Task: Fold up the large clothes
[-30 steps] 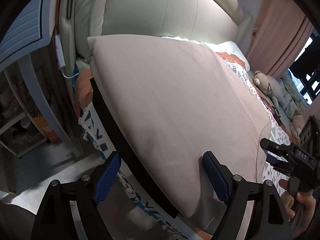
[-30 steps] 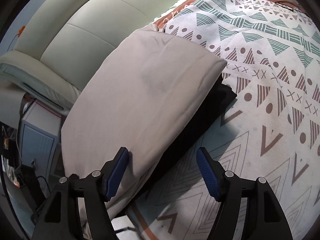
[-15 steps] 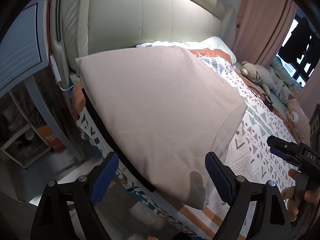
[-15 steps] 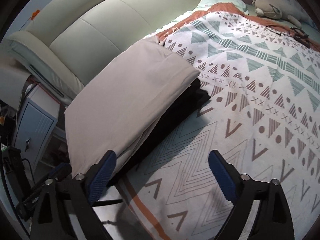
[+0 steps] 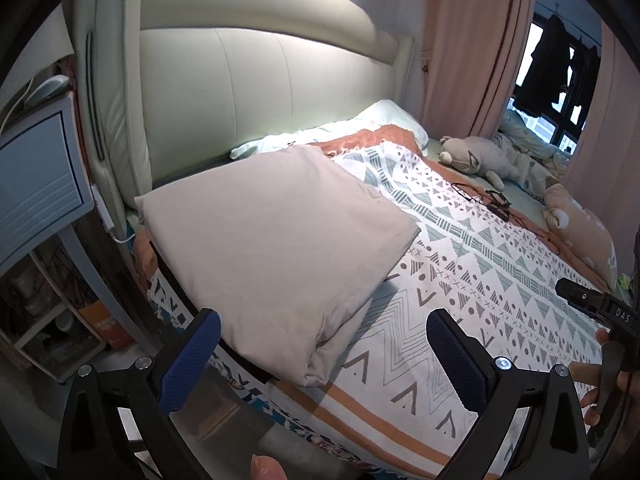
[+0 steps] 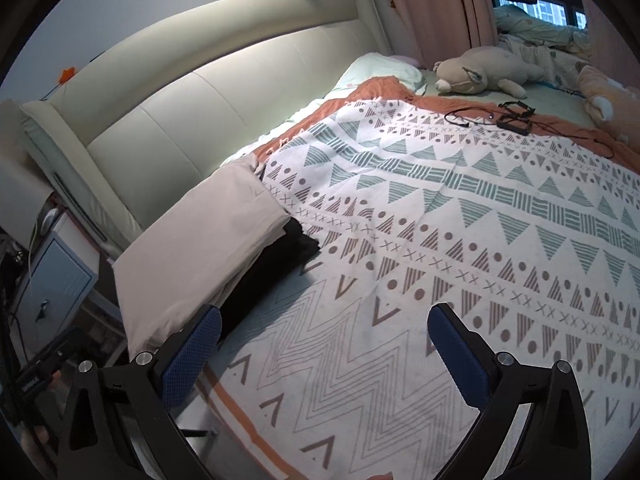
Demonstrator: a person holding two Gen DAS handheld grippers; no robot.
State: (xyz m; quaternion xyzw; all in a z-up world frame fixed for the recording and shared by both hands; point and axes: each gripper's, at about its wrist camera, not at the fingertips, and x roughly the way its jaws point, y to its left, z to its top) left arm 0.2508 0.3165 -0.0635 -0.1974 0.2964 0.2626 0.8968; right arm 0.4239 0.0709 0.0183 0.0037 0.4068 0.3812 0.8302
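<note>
1. At the far left of your left wrist view stands a blue-fronted bedside cabinet (image 5: 36, 184), hard against the padded cream headboard (image 5: 256, 92).
2. The folded beige garment (image 5: 272, 248) lies flat on the near-left corner of the bed, close to the headboard, its folded edge bunched at the corner nearest you. In the right wrist view a folded black garment (image 6: 272, 268) shows under it, sticking out along its right side.
3. Your left gripper (image 5: 320, 354) hovers above the bed's edge; its jaws have just been opening and now stand wide apart, empty. The beige garment's near corner sits in line with the gap but touches neither blue pad.
4. Right of the clothes, the patterned blanket (image 5: 500, 280) covers the rest of the bed, with triangles, crosses and an orange stripe.
5. Your right gripper (image 6: 324, 354) hangs over bare blanket, just right of the stacked clothes. Its jaws have also just been opening, and they are spread wide with nothing between them.
6. Further right, a black cable (image 6: 500, 114) lies on the blanket, and a grey plush toy (image 6: 484, 70) rests beyond it beside a pale green pillow (image 6: 384, 70).
7. At the right edge of the left wrist view your right hand (image 5: 600, 384) grips its gripper's handle.
</note>
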